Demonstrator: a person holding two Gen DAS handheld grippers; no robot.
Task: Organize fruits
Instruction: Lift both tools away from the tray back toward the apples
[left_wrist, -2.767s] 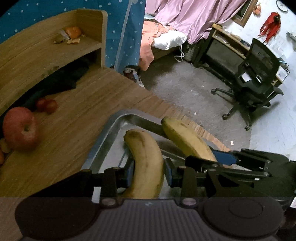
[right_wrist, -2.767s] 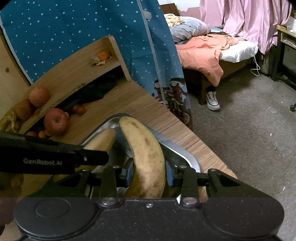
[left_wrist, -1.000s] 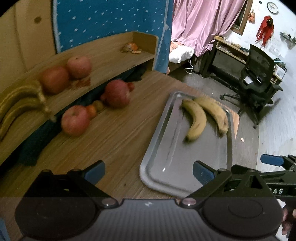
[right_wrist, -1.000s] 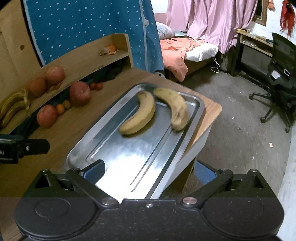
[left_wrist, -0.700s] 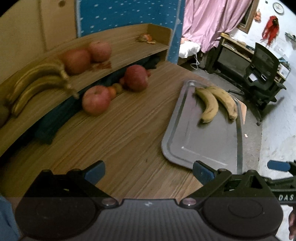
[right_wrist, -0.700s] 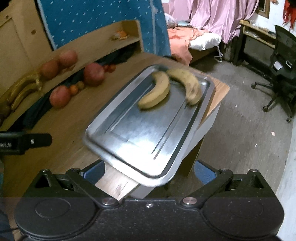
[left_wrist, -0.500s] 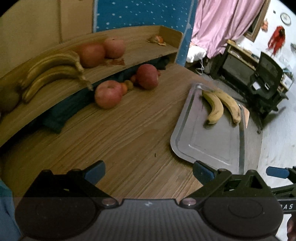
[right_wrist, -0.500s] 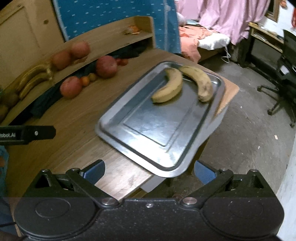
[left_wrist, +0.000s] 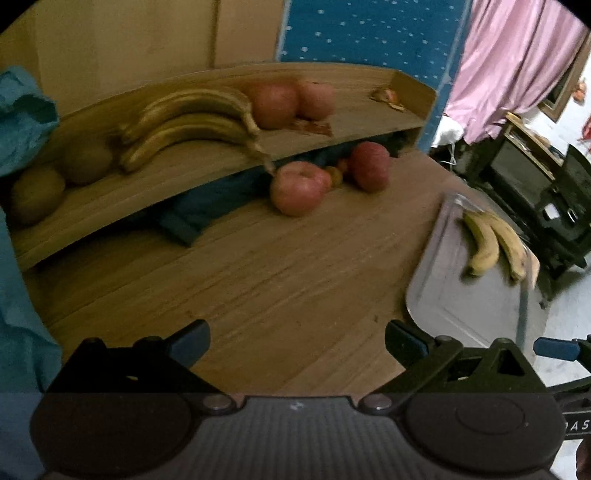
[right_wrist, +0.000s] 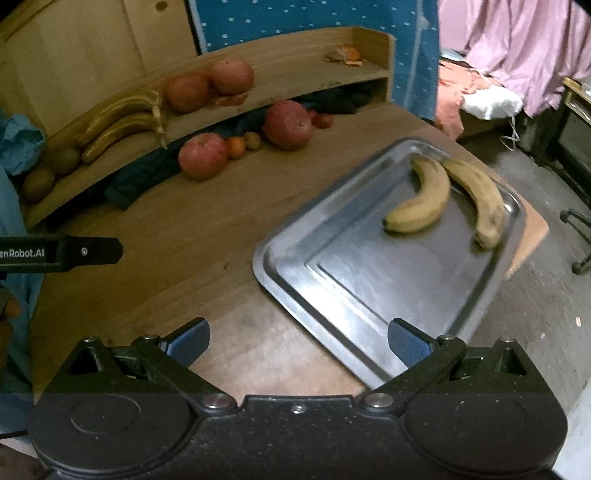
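Your right gripper (right_wrist: 298, 341) and left gripper (left_wrist: 297, 338) both hover level above the wooden table (right_wrist: 177, 236), jaws spread wide and empty. Beyond them, two bananas (right_wrist: 424, 197) lie side by side at the far end of the metal tray (right_wrist: 354, 273). Farther back, apples (right_wrist: 202, 156) sit near the shelf (right_wrist: 288, 62).

My right gripper (right_wrist: 298, 341) hangs over the near edge of the table (right_wrist: 192, 236); my left gripper (left_wrist: 297, 338) hangs over the table further left. The tray (right_wrist: 354, 280) lies on the table's right end, ahead and right of my right gripper. Two bananas (right_wrist: 448, 197) lie side by side at the tray's far end. Behind the tray, along the table's back, runs a raised shelf (right_wrist: 280, 70). On the shelf, a banana bunch (right_wrist: 118, 122) lies left of two apples (right_wrist: 210, 83). Two more apples (right_wrist: 243, 142) rest on the table in front of the shelf, with small fruits between them.
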